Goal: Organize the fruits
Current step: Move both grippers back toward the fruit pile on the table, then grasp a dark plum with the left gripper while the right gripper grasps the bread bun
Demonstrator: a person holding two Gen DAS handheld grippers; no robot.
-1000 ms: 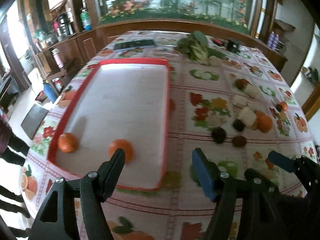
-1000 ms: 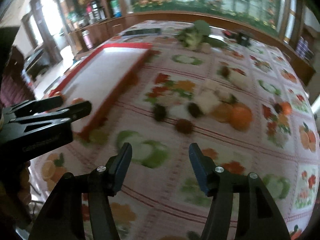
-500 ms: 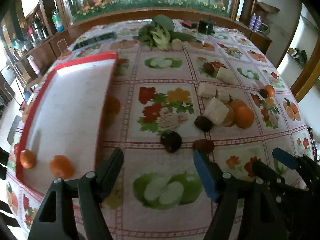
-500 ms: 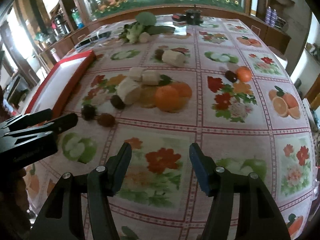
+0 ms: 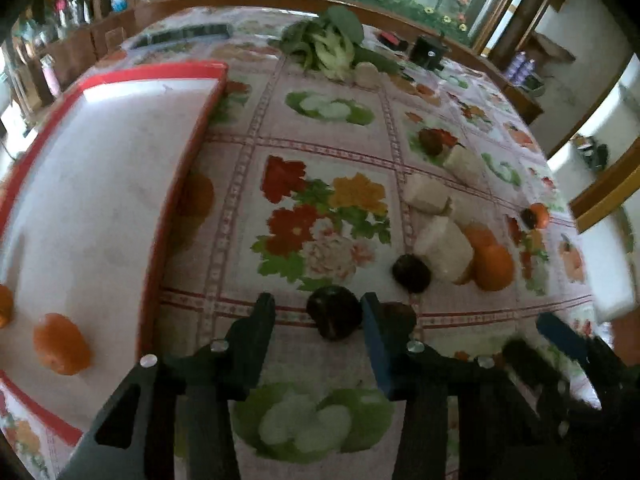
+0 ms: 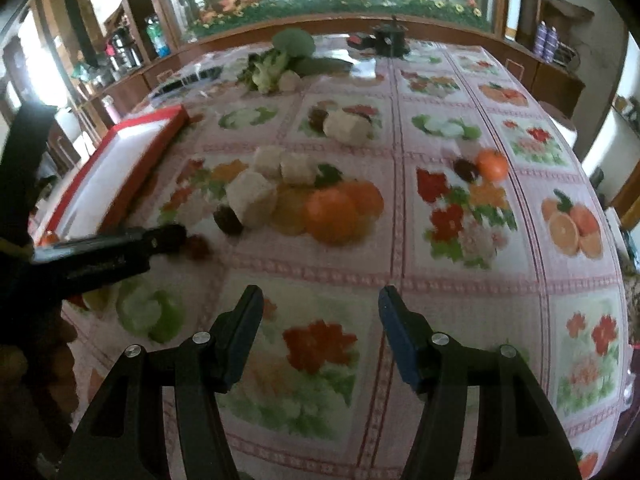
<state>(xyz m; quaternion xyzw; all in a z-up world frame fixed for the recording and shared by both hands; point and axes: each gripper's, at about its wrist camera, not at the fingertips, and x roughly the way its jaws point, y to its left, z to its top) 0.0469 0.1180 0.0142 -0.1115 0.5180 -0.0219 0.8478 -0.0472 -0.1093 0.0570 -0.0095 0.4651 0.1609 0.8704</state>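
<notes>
Floral tablecloth (image 5: 320,216) with a red-rimmed tray (image 5: 176,184) at left holding an orange (image 5: 60,343); a 2nd orange fruit at the tray's left is cut off by the frame edge. Right of the tray lies a cluster: pale blocks (image 5: 442,248), a large orange (image 5: 493,266) and a dark fruit (image 5: 411,273) touching the nearest block. Leafy greens (image 5: 332,46) lie at the far end. The left gripper (image 5: 318,314) is spread wide around a dark round fruit (image 5: 334,312), which shows no long axis; contact with the right finger cannot be judged. A brownish fruit (image 6: 198,246) sits just beyond that finger, partly hidden. The right gripper (image 6: 320,306) is wide apart over bare cloth, holding nothing. Both views are motion-blurred.
</notes>
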